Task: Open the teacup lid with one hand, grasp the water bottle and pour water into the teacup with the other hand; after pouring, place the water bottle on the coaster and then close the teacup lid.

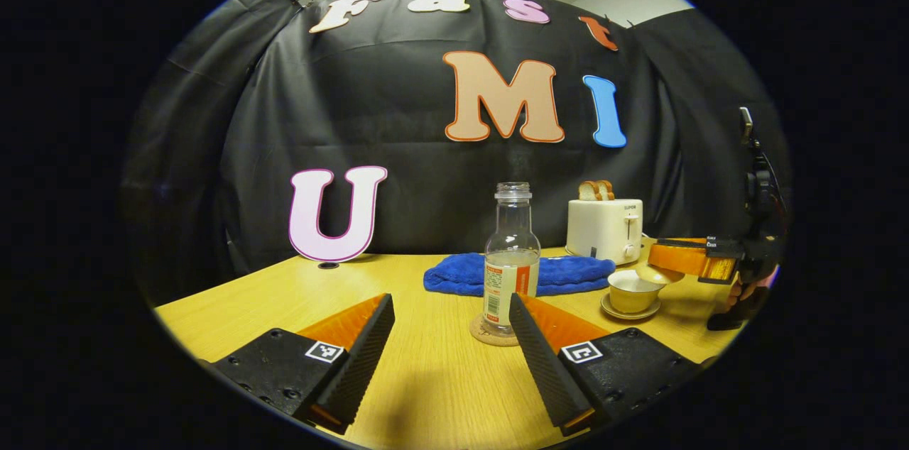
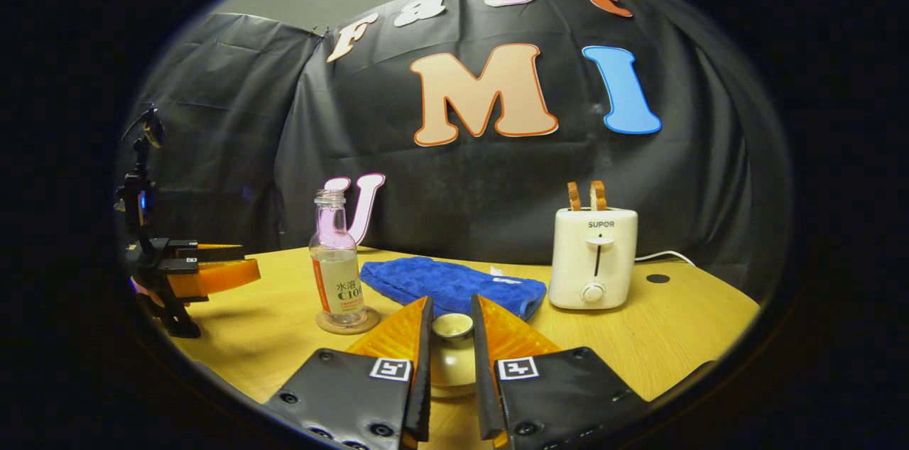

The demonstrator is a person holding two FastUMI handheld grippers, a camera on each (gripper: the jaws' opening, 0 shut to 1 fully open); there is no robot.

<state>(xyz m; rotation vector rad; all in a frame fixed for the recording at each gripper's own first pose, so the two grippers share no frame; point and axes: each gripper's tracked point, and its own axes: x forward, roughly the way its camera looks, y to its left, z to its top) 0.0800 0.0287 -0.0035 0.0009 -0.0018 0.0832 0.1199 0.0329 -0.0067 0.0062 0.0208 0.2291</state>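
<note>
Already the right gripper [image 2: 451, 336] has its jaws clamped on the teacup lid [image 2: 452, 326], held off the teacup [image 1: 633, 290], while the left gripper [image 1: 451, 336], jaws wide, must next close on the water bottle [image 1: 512, 258] on its coaster [image 1: 490, 336], mid-counter [image 1: 426, 393].

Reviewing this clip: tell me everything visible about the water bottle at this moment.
The water bottle is clear, looks like glass or hard plastic, with a narrow ribbed neck and no cap on. A white and orange label wraps its lower body, and it looks partly filled with water. It stands upright on a round coaster on the wooden table, in front of the blue towel. The left gripper is open and apart from it.
</note>
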